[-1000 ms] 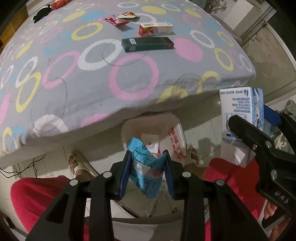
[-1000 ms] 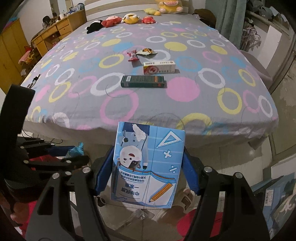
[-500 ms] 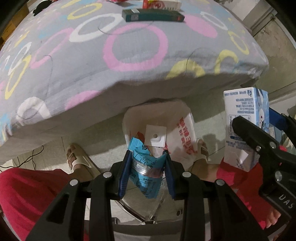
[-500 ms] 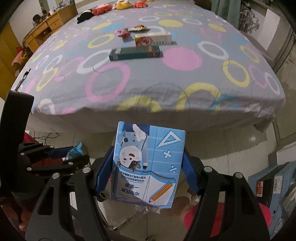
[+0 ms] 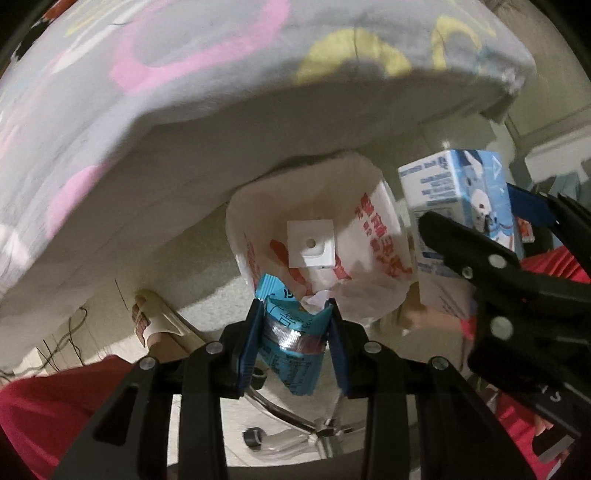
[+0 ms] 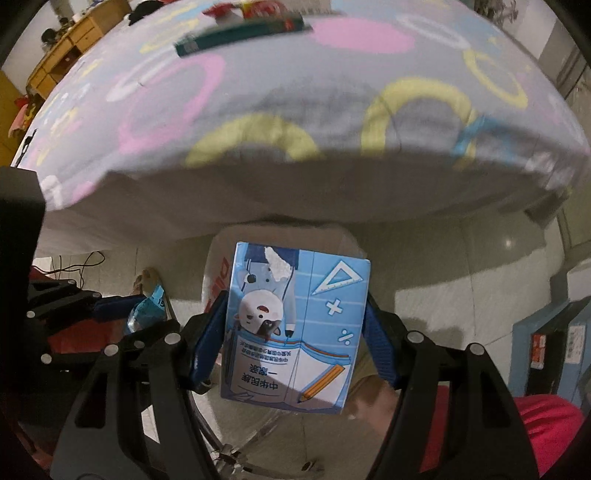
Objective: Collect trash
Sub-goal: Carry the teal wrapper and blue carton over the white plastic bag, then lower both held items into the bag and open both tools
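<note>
My left gripper is shut on a crumpled blue snack wrapper, held just in front of the open mouth of a white plastic bag with red print on the floor by the bed. A white square piece lies inside the bag. My right gripper is shut on a blue and white milk carton, held above the same bag. The carton also shows at the right of the left wrist view. A dark green box lies on the bed.
The bed with its ring-patterned grey sheet overhangs the bag. The person's sandalled foot and red trousers are below. A chair base with castors stands underneath. A wooden desk is far left; boxes stand at right.
Both grippers have dropped and tilted down toward the bag, which now looms larger. The bed top has slid up out of view. Both still hold their items.
</note>
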Tool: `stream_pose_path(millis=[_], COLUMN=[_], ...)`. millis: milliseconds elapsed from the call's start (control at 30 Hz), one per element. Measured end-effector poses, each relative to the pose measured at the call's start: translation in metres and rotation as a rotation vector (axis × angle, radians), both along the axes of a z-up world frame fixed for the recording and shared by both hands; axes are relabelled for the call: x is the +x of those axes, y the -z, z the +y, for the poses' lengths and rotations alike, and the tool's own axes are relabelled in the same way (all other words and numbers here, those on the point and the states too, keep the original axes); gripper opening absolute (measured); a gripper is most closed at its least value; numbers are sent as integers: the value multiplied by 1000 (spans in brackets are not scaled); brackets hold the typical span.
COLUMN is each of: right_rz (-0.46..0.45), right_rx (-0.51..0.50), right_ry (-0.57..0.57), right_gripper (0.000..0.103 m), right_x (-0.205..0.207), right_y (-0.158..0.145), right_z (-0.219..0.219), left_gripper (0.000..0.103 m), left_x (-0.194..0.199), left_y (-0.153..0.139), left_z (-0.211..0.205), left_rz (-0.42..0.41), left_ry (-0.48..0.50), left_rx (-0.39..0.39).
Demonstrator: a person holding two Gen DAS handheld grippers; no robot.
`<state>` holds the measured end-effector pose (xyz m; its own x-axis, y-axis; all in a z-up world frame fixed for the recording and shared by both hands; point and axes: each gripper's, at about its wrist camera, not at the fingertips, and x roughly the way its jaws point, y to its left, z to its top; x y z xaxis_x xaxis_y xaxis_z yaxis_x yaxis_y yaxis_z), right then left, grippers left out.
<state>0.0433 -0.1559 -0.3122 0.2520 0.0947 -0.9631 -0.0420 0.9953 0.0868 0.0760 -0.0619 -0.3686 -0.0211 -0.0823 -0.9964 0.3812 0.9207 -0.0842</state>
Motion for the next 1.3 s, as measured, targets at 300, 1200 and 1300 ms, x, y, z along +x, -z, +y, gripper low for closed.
stream_pose_path(millis=[300,1200,1300], right_rz=[86,282,293], right_rx=[32,65,65], right_ry=[67,203,210], right_gripper=[67,67,67], right_x=[6,37,40], right_y=[43,139,145], right_z=[-12,-30,-30], left_gripper=[34,34,34], left_x=[4,14,18], left_y=[36,132,136], left_z=[-10,-22,-22], left_rz=[60,242,250], left_ry=[32,21,7], left_rx=[21,23,10])
